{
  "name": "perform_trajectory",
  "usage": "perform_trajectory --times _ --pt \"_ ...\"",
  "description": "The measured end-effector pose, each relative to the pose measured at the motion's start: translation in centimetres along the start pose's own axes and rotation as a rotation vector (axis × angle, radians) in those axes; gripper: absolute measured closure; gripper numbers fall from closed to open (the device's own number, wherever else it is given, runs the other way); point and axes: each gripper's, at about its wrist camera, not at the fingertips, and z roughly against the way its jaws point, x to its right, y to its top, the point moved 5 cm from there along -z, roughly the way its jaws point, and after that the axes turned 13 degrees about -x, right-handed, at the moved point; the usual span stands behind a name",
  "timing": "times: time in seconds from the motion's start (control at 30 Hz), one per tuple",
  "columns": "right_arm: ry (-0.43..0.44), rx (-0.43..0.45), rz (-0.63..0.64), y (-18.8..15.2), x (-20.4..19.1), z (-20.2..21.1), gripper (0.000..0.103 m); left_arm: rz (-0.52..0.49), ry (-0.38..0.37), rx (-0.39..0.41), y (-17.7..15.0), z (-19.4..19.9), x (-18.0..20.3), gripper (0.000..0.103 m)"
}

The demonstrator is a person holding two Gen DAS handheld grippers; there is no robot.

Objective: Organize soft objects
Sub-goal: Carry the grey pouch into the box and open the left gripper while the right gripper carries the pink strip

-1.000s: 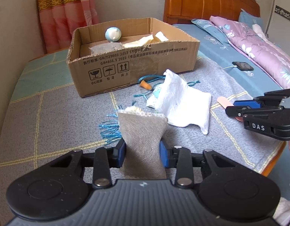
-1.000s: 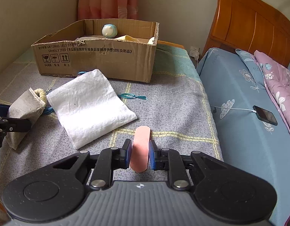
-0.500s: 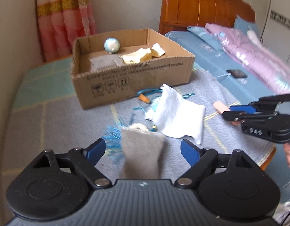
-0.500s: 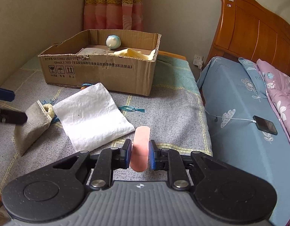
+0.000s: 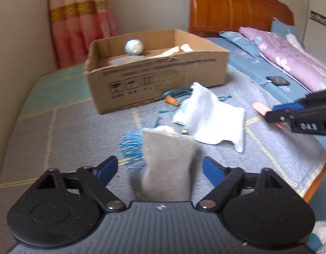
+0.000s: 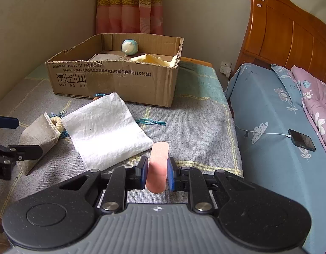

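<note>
A grey fabric pouch stands on the grey blanket between the fingers of my left gripper. The jaws are wide apart and closing, and their blue pads do not touch the pouch. In the right wrist view the same pouch leans at the left, with a cream ring at its mouth. My right gripper is shut on a soft pink strip, held above the blanket. A white cloth lies between the two grippers. Behind it stands an open cardboard box holding a pale blue ball toy and cloths.
Blue tassel threads and a small orange piece lie near the white cloth. A phone on a cable rests on the blue bed to the right, below the wooden headboard. A wall and a curtain close off the far side.
My left gripper's jaws have sprung apart and let go of the grey pouch, which stays standing between them. The right gripper still grips the pink strip.
</note>
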Motion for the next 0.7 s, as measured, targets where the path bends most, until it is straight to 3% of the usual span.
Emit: perform_trajectory --times 0.07,0.13,0.27,0.3,0.43,0.7 --pt "0.001 0.002 0.001 0.0 0.0 0.0 0.080 -0.015 -0.006 -0.008 -0.1 -0.2 0.4 0.025" --pt "0.004 0.004 -0.002 0.1 0.1 0.0 0.080 -0.033 0.026 -0.015 0.0 -0.5 0.8 0.040" --pt "0.008 0.004 0.000 0.0 0.1 0.0 0.080 -0.058 0.059 -0.021 0.1 -0.8 1.1 0.049" --pt "0.007 0.003 0.001 0.0 0.1 0.0 0.080 -0.058 0.064 -0.023 0.1 -0.8 1.1 0.058" --pt "0.009 0.008 0.000 0.0 0.1 0.1 0.080 -0.045 0.046 -0.027 0.2 -0.4 0.8 0.068" --pt "0.010 0.010 0.008 0.0 0.2 0.3 0.080 -0.021 -0.037 -0.031 1.1 1.9 -0.6 0.071"
